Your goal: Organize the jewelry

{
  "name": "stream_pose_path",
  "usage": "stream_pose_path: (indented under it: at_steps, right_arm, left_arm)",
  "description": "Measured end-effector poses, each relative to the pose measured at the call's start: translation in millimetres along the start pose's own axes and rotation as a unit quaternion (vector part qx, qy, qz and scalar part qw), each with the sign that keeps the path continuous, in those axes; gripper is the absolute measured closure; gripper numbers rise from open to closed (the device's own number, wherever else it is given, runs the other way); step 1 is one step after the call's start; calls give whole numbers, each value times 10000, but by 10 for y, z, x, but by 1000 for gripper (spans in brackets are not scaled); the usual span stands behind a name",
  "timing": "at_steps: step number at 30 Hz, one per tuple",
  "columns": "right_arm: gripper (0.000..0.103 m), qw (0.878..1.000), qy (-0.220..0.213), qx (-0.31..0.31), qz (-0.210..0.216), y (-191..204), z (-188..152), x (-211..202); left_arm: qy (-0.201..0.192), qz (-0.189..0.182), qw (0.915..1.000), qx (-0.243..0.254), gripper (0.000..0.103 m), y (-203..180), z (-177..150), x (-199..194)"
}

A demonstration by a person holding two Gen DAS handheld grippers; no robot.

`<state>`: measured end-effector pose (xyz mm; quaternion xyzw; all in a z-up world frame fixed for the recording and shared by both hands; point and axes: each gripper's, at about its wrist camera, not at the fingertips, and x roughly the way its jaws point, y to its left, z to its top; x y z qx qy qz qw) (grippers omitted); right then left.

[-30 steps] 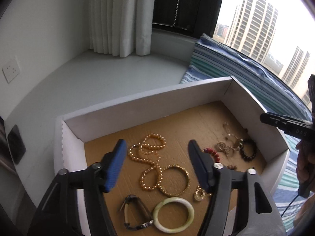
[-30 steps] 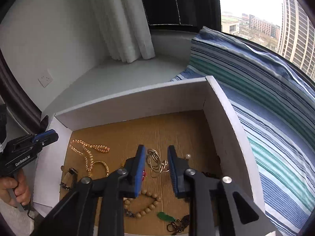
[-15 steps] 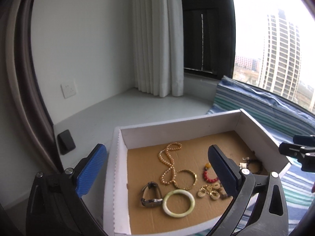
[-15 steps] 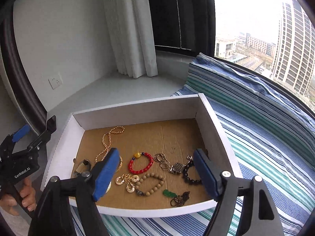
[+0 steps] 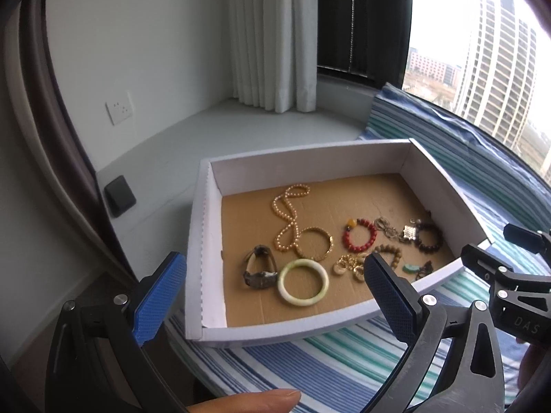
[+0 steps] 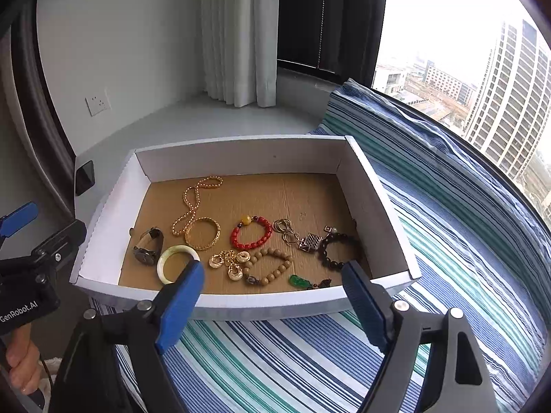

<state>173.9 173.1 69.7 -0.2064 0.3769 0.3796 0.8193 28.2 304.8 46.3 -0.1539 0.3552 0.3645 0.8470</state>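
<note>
White cardboard box (image 6: 378, 206) with brown floor sits on striped blue-green bedding (image 6: 447, 241). Inside: gold bead necklace (image 6: 193, 203), pale green jade bangle (image 5: 303, 282), red bead bracelet (image 6: 249, 237), dark bead bracelet (image 6: 339, 251). Left hand-held gripper (image 5: 272, 299) and right hand-held gripper (image 6: 275, 306) both spread wide, empty, hovering short of box's near wall.

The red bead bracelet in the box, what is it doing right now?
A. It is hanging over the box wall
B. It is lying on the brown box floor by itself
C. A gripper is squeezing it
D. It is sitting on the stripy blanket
B. The red bead bracelet lies flat on the brown floor of the box, and both the left gripper and right gripper are open and outside the box.
</note>
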Motion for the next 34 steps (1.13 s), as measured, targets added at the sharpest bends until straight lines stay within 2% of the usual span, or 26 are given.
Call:
stream_pose_path:
  at_steps: [5,9,14,31,34]
  right_arm:
    - [19,10000,28,48,52,65,38,-3]
    - [19,10000,-9,30,72,115,39,-26]
    - [19,10000,-53,14,-42,138,40,-52]
    - [19,9997,-61,-40,-236,85,9,-64]
    - [19,9997,-69,-33,-238,69,10,-69]
  left_arm:
    - [357,-2,9994,-14,0,7,-15,72]
    - [519,351,9980,119,0,-37,-62,125]
    - [558,107,9983,153,1,-73,-81,124]
    - [199,99,9996,193,1,-173,-70,14]
    - [93,147,9996,229,4,-193,-72,-23]
